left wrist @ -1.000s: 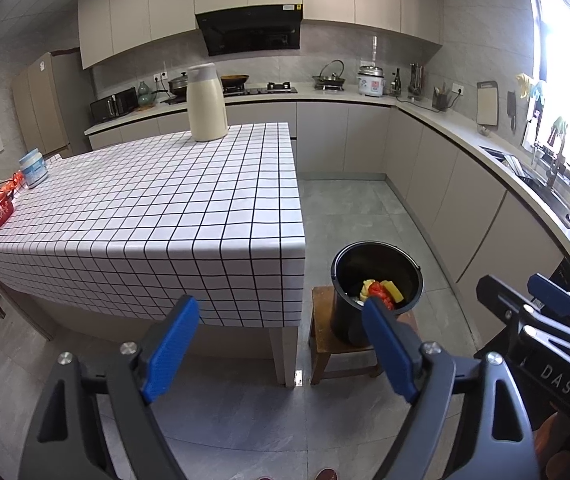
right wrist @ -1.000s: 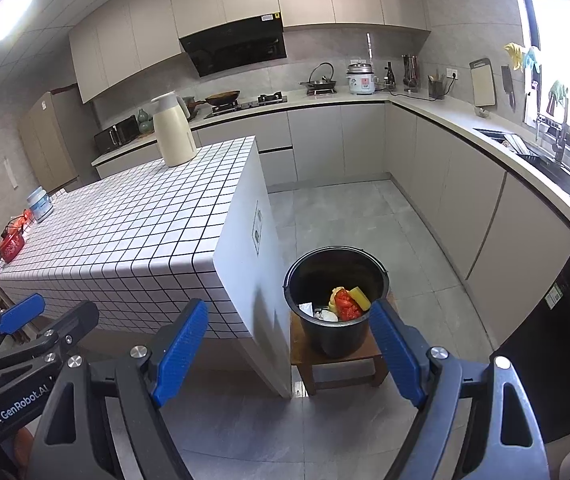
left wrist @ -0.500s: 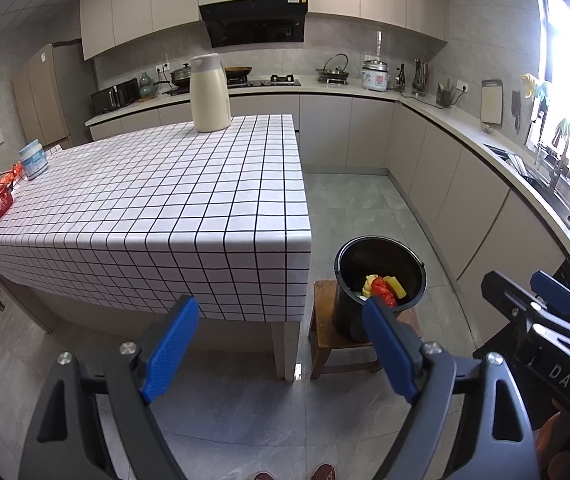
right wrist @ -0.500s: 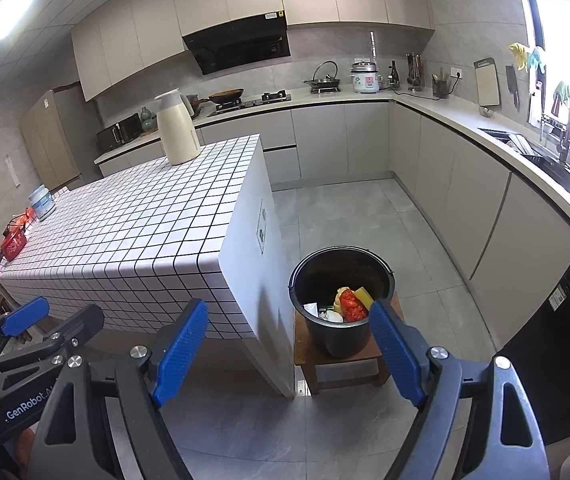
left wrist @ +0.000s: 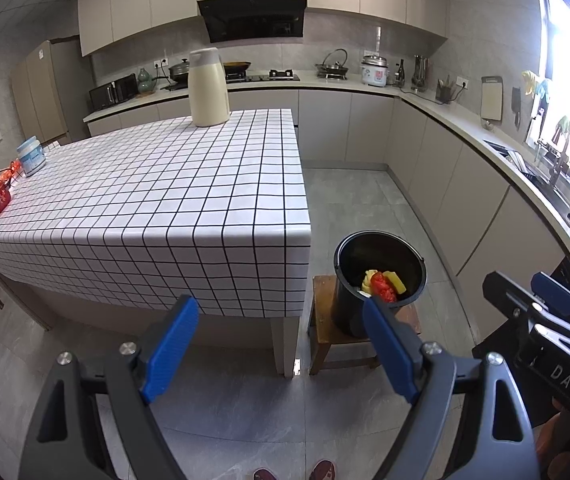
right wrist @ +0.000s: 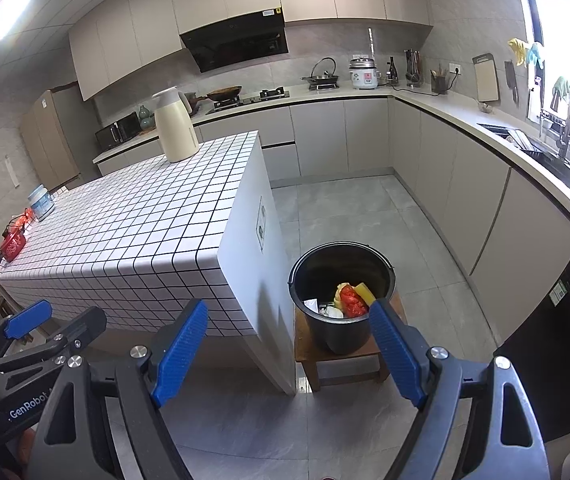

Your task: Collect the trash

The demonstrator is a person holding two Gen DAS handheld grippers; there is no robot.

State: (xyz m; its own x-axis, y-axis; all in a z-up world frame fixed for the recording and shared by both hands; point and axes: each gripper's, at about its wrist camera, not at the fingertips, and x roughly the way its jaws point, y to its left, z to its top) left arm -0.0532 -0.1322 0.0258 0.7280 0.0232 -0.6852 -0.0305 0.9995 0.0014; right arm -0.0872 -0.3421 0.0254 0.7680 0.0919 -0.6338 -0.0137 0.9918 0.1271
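Fingers of both the left gripper and right gripper are hanging apart, holding nothing, since the trash is sitting inside the bucket at one o'clock beside the counter.

Daylight from the window on my right blew out to white glare. A ceiling light flared in my right view's upper left corner. The room was bright and sharp; fisheye bending curved the bench edges, and the corners were vignetted black.
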